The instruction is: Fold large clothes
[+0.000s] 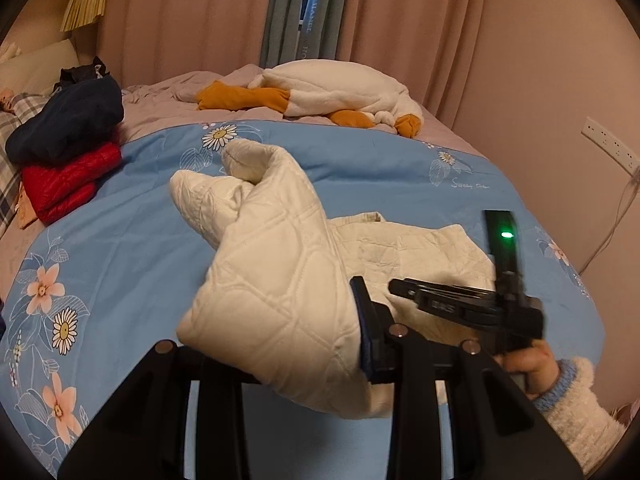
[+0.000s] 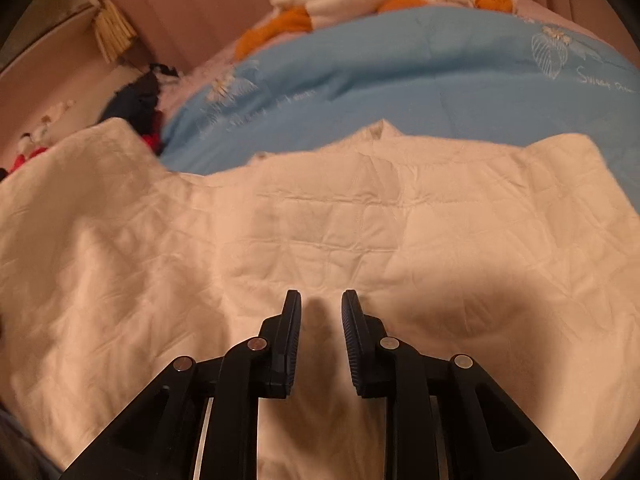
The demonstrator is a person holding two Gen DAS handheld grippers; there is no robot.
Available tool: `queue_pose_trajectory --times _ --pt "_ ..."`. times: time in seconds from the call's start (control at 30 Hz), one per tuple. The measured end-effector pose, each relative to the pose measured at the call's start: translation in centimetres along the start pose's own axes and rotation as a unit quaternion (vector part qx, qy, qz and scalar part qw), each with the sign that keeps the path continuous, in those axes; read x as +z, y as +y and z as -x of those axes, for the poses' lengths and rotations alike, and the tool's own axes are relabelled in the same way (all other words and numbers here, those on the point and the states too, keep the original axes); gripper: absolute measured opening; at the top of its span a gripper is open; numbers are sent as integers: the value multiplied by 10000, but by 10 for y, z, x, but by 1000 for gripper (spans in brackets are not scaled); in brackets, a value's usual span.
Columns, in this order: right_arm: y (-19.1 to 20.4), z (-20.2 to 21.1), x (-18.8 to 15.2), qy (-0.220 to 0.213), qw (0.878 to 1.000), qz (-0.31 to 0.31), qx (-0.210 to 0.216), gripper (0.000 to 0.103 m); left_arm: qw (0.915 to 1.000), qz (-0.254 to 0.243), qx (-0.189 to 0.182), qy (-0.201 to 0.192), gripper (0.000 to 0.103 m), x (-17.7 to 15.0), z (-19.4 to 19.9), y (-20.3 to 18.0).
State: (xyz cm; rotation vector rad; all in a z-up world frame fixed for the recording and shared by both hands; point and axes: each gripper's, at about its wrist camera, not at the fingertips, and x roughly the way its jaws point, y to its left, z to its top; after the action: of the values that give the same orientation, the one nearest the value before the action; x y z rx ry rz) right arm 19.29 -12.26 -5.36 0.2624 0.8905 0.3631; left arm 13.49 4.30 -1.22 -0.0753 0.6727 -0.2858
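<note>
A cream quilted jacket (image 2: 320,224) lies on the blue floral quilt (image 2: 400,80). In the left wrist view my left gripper (image 1: 352,344) is shut on a bunched sleeve or edge of the jacket (image 1: 272,272) and holds it lifted above the quilt (image 1: 120,240); only its right finger (image 1: 368,332) shows, the other is hidden by fabric. My right gripper (image 2: 321,320) hovers just over the jacket's flat body, jaws apart and empty. It also shows in the left wrist view (image 1: 440,296), held by a hand at the right.
A stack of folded red and navy clothes (image 1: 68,152) sits at the quilt's left. A white and orange plush goose (image 1: 320,92) lies at the far side of the bed. Pink curtains and a wall socket (image 1: 608,148) are behind.
</note>
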Motion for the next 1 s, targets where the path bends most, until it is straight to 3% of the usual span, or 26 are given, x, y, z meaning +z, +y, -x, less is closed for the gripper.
queue_pose_trajectory --times 0.2,0.37,0.6,0.77,0.9,1.0 --pt "16 60 -49 -311 9975 180 609 25 10000 -63 9 -20 32 2 3 -11" --pt "23 40 -85 26 9973 194 706 25 9999 -146 -74 1 30 3 4 -22" --pt "20 26 -99 -26 9963 83 858 25 9984 -546 -89 101 30 -5 -1 -51" --pt "2 38 -94 -12 9920 -401 1193 25 9961 -845 -225 82 30 -8 1 -75" --pt "-33 68 -95 -380 9890 -969 1051 25 9937 -1085 -282 89 30 -12 -2 -92" --pt "-64 85 -94 -622 9792 -1498 1220 29 9910 -1294 -322 130 30 -19 -7 -107"
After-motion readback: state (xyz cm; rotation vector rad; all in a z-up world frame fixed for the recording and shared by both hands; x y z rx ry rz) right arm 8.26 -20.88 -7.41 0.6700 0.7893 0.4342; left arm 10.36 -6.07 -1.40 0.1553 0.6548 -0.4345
